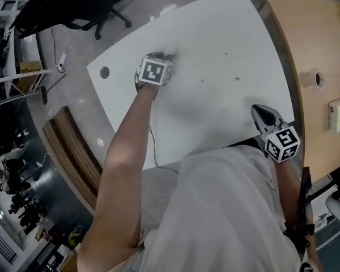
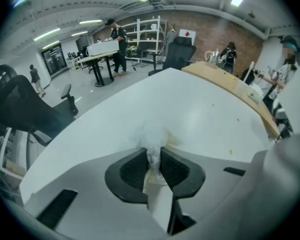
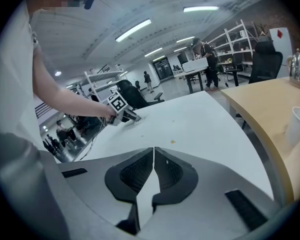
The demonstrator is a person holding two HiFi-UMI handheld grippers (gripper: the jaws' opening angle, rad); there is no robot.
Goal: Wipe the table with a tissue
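Note:
A white tissue [image 2: 154, 133] is pinched between the jaws of my left gripper [image 2: 154, 156] and pressed flat on the white table [image 2: 200, 109]. In the head view that gripper [image 1: 158, 59] is at the far middle of the table [image 1: 215, 112], and the tissue [image 1: 169, 51] bulges just past its tip. A few small yellowish crumbs [image 1: 237, 79] lie to its right. My right gripper [image 1: 262, 115] hovers over the table's near right edge. Its jaws [image 3: 153, 153] are shut with nothing between them.
A wooden table [image 1: 311, 38] adjoins on the right, with a paper cup [image 1: 316, 79] and a tissue pack [image 1: 339, 117] on it. A round cable hole [image 1: 105, 72] sits near the white table's left corner. A black office chair [image 1: 96, 4] stands beyond it.

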